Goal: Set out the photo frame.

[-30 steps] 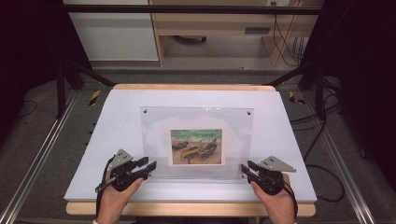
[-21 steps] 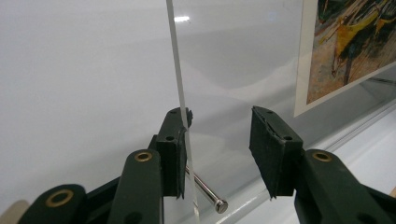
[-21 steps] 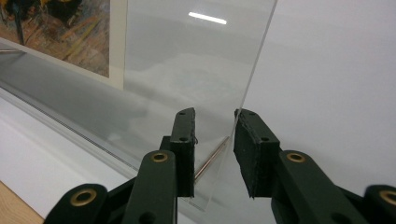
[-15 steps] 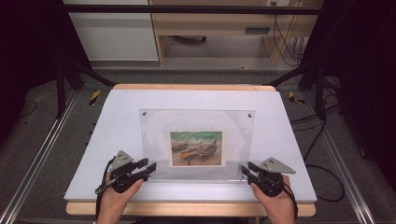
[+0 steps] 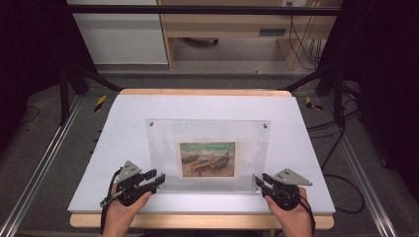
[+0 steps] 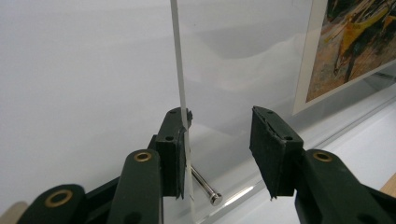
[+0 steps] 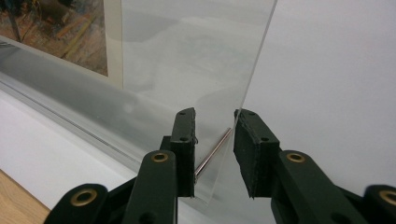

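Jaws of left gripper (image 5: 157, 178) and right gripper (image 5: 259, 181) straddle the acrylic frame's (image 5: 207, 143) near corners, seemingly unclamped.

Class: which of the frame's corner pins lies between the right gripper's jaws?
The near-right pin, beside the right gripper; both far pins lie well clear of it.

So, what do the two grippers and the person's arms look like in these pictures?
Both the left gripper and the right gripper are black, each with a grey three-cornered plate on top and a black cable trailing back along the wrist. In the gripper views the jaws are dark flat blocks on arms with brass-coloured rings at the joints. The forearms are bare; no sleeves or gloves show.
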Available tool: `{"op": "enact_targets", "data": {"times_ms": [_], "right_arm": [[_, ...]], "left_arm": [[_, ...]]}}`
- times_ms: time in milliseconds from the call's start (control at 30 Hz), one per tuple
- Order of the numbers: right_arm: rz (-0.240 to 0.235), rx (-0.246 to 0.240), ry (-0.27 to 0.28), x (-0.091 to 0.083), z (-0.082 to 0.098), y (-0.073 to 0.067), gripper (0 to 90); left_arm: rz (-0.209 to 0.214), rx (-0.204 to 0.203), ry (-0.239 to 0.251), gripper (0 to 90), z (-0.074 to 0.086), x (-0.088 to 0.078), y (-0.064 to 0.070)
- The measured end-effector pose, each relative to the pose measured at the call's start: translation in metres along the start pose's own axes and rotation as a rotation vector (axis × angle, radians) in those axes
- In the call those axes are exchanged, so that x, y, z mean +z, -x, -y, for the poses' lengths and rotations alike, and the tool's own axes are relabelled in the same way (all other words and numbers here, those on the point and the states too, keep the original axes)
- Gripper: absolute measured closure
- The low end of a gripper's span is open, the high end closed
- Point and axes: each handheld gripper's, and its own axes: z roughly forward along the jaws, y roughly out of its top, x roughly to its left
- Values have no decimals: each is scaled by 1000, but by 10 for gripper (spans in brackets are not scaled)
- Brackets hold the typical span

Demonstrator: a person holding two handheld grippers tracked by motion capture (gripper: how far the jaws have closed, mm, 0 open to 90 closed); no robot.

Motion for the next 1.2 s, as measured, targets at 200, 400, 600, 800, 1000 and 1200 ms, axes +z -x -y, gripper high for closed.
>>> {"op": "enact_targets", "data": {"times_ms": [200, 400, 600, 800, 1000, 1200], "right_arm": [[0, 2, -2, -1, 1, -1, 691], [-1, -1, -8, -2, 3, -2, 687], [-3, 3, -18, -3, 4, -3, 682], [-2, -1, -14, -3, 5, -3, 680], [-4, -4, -17, -3, 6, -3, 680], [-2, -9, -24, -4, 7, -4, 680]], "left_arm": [[1, 2, -8, 561, 1, -1, 1], [-9, 17, -22, 558, 3, -2, 4], [-10, 21, -28, 557, 4, -3, 6], [-5, 26, -29, 558, 5, -3, 6], [-9, 35, -36, 558, 5, -4, 7], [-14, 43, -48, 553, 6, -4, 8]]}}
